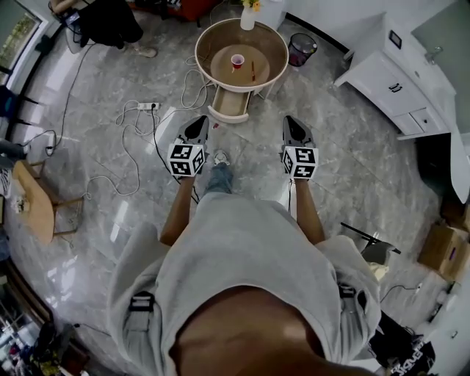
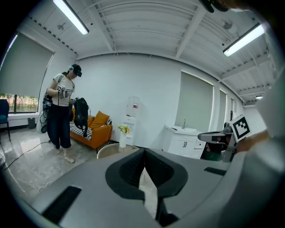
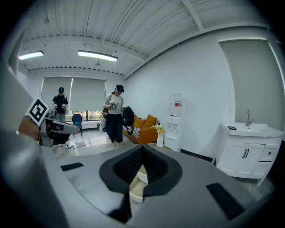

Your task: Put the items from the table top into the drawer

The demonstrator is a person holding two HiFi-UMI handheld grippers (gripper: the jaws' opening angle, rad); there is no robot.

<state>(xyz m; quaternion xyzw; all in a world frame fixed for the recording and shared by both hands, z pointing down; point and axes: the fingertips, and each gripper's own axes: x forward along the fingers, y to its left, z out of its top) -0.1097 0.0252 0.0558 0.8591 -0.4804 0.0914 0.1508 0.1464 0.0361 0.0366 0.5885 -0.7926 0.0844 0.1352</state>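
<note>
Head view has me standing well short of the round bench [image 1: 275, 44], both arms held out in front. Far left on the floor lies a white power strip [image 1: 147, 106] with cables trailing from it. My left claw [image 1: 197, 126] is closed, pads together with nothing between them, aimed slightly downward and well apart from the bench. Ahead, between my two claws, the bench's drawer [image 1: 226, 116] stands pulled open toward me, and from here it looks bare inside. On the bench top sits a red cup [image 1: 237, 61] near the middle. A white vase [image 1: 248, 16] with yellow flowers stands at the far rim. Just right of the cup lies a thin red stick-like thing [image 1: 252, 70] that I can't name. My right claw [image 1: 294, 125] is likewise closed and empty. I judge this the approach, with nothing stowed yet. Next I must close in on the bench, spread one claw, settle it around the cup, then carry it to the drawer.
</note>
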